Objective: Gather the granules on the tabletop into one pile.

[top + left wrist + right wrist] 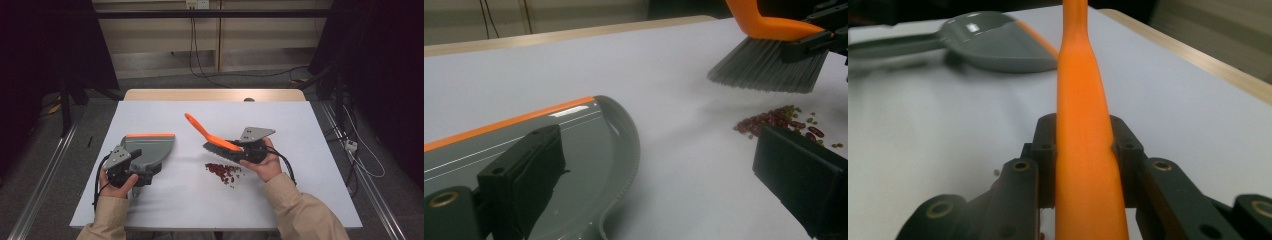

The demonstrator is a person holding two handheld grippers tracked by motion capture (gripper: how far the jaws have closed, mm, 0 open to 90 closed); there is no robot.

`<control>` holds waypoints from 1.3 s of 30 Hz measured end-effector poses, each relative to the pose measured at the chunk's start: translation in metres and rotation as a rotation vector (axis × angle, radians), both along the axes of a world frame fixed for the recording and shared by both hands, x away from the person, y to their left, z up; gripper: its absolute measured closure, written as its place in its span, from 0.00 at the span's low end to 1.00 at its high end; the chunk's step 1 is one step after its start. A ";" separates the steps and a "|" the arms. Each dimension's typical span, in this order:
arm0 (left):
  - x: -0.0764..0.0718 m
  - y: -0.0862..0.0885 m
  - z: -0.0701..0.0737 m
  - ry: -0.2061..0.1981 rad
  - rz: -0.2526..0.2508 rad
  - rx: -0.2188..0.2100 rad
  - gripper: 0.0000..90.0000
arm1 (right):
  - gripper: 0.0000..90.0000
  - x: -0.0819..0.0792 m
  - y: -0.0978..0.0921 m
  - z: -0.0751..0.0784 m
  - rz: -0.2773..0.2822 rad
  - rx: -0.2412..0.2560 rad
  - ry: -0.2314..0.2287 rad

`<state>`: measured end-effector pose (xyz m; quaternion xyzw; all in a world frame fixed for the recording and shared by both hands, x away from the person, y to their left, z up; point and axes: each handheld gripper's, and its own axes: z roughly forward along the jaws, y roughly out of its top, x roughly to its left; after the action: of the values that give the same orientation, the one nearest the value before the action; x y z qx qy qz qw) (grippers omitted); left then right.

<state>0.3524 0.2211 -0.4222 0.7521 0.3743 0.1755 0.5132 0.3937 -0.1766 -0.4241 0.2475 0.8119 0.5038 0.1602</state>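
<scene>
The little heap of red beans (223, 171) lies on the white table (300, 150), just in front of your right hand. Your right gripper (1083, 145) is clamped on the orange brush (212, 138), bristles hovering over the beans. Your left gripper (134, 159) stands wide, jaws apart, one jaw over the grey dustpan (150, 146), gripping nothing.

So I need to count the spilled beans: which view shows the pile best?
The left gripper view: the red beans lie close, individually visible below the brush bristles. The high view shows the whole pile, but tiny. The right gripper view gives no clear look.
</scene>
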 end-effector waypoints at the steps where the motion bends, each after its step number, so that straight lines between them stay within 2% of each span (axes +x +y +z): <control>1: 0.000 0.000 0.000 -0.001 -0.003 -0.001 0.07 | 0.79 -0.003 -0.003 0.000 -0.056 0.019 0.017; 2: 0.000 -0.001 0.000 -0.002 -0.004 0.000 0.07 | 0.79 -0.007 -0.005 -0.001 -0.111 0.041 0.036; 4: -0.001 -0.001 0.001 -0.004 -0.007 -0.003 0.07 | 0.79 -0.015 -0.010 -0.001 -0.207 0.029 0.034; 6: -0.001 -0.002 0.002 -0.006 -0.009 -0.005 0.07 | 0.79 -0.023 -0.015 -0.002 -0.294 0.055 0.061; 8: -0.002 -0.002 0.002 -0.007 -0.012 -0.005 0.07 | 0.79 -0.030 -0.019 -0.002 -0.374 0.062 0.063; 10: -0.002 -0.003 0.002 -0.008 -0.013 -0.006 0.07 | 0.79 -0.036 -0.024 -0.003 -0.429 0.086 0.093; 13: -0.003 -0.004 0.003 -0.009 -0.014 -0.010 0.07 | 0.79 -0.044 -0.028 -0.004 -0.498 0.090 0.110; 17: -0.003 -0.004 0.002 -0.009 -0.014 -0.003 0.07 | 0.79 -0.051 -0.033 -0.007 -0.549 0.081 0.117; 23: -0.004 -0.004 0.002 -0.009 -0.010 0.000 0.07 | 0.79 -0.060 -0.034 -0.011 -0.629 0.029 0.090; 25: -0.004 -0.005 0.002 -0.008 -0.009 0.003 0.07 | 0.79 -0.063 -0.031 -0.015 -0.650 0.015 0.097; 32: -0.004 -0.006 0.002 -0.010 -0.012 0.005 0.07 | 0.79 -0.070 -0.006 -0.021 -0.648 0.018 0.082; 34: -0.004 -0.006 0.002 -0.010 -0.013 0.005 0.07 | 0.79 -0.070 0.003 -0.022 -0.653 0.036 0.089; 39: -0.004 -0.005 0.003 -0.012 -0.012 0.004 0.07 | 0.79 -0.069 0.020 -0.024 -0.669 0.046 0.072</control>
<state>0.3485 0.2157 -0.4197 0.7544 0.3662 0.1777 0.5150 0.3249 -0.1562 -0.4476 0.5213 0.6795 0.4324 0.2822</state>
